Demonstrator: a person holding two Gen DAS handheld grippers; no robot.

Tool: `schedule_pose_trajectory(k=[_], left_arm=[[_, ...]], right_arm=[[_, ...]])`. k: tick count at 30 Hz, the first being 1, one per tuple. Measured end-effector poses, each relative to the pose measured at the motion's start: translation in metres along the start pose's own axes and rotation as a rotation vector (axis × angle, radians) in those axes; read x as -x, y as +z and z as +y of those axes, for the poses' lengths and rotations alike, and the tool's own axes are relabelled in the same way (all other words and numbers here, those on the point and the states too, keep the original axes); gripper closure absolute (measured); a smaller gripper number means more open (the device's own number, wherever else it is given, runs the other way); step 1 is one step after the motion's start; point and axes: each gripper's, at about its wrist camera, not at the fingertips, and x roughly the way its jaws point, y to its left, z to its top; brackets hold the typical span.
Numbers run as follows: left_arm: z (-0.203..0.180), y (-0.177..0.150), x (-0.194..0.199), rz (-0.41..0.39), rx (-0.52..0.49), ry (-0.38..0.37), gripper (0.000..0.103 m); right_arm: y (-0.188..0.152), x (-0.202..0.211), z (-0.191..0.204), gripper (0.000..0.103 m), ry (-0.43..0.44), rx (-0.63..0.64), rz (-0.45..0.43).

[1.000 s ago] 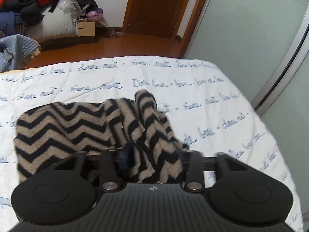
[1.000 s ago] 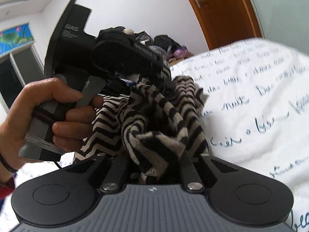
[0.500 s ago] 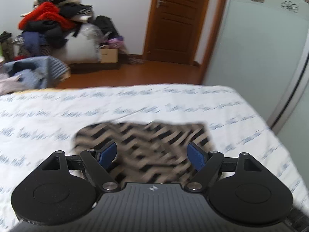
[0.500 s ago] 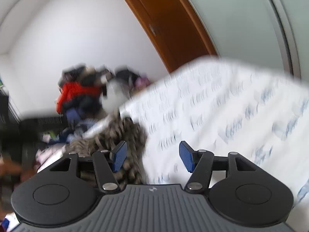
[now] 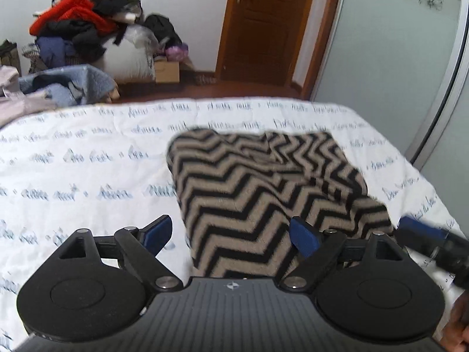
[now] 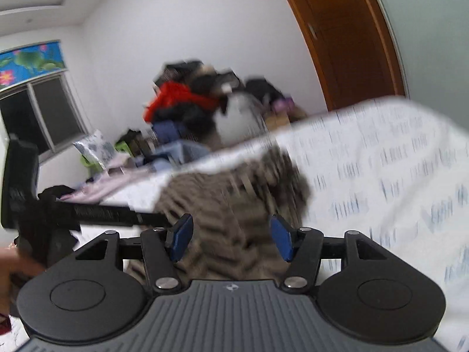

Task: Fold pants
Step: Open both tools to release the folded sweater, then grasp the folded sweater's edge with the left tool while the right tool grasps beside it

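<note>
The zigzag-striped pants (image 5: 263, 187) lie folded on the bed (image 5: 88, 161), just ahead of both grippers, the left gripper (image 5: 231, 234) with jaws spreading wider and the right gripper (image 6: 230, 239) with jaws parted, neither pinching the cloth.

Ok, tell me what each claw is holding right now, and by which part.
Nothing is held. The left claw is opening and the right claw stands open, both above the folded zigzag pants with pads clear of the cloth.
</note>
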Motion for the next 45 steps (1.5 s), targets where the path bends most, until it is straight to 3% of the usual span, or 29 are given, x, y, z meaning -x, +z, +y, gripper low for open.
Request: schedule_pose_trajectory(k=[3,6,9,11,14,18,21,26,31,36,43,45], left_arm=[[0.000,0.002,-0.001,0.017,0.000,-0.004,0.017],[-0.004,-0.010,-0.003,0.065,-0.030,-0.049,0.015],[-0.011,-0.027,-0.004,0.100,-0.108,-0.038,0.014],[-0.012,-0.033,0.000,0.090,-0.140,-0.021,0.014],[-0.011,-0.039,0.005,0.066,-0.123,-0.009,0.012],[-0.013,-0.046,0.006,0.065,-0.039,-0.006,0.012],[-0.015,-0.053,0.007,0.084,-0.013,0.009,0.012],[-0.014,-0.063,0.015,0.072,0.017,0.037,0.010],[-0.014,-0.069,0.019,0.083,0.038,0.052,0.010],[-0.015,-0.075,0.023,0.093,0.004,0.063,0.009],[-0.020,-0.077,0.033,0.070,-0.044,0.092,0.009],[-0.018,-0.076,0.033,0.064,-0.042,0.090,0.008]], right_arm=[[0.024,-0.024,0.008,0.044,0.046,0.021,0.023],[0.032,-0.077,-0.003,0.045,0.101,-0.057,0.149],[0.028,-0.101,-0.007,0.045,-0.070,-0.023,0.199],[0.026,-0.087,-0.013,0.044,-0.086,-0.028,0.160],[0.024,-0.055,-0.007,0.044,-0.038,-0.016,0.083],[0.015,-0.051,0.001,0.045,0.003,0.060,0.143],[0.005,-0.064,0.004,0.045,-0.130,0.134,0.205],[0.002,-0.033,0.012,0.044,-0.076,0.115,0.137],[-0.016,-0.040,0.016,0.045,-0.123,0.189,0.229],[-0.014,-0.022,0.009,0.045,-0.088,0.114,0.180],[-0.011,-0.009,0.007,0.044,-0.099,0.134,0.178],[-0.007,-0.009,0.000,0.033,-0.103,0.112,0.167]])
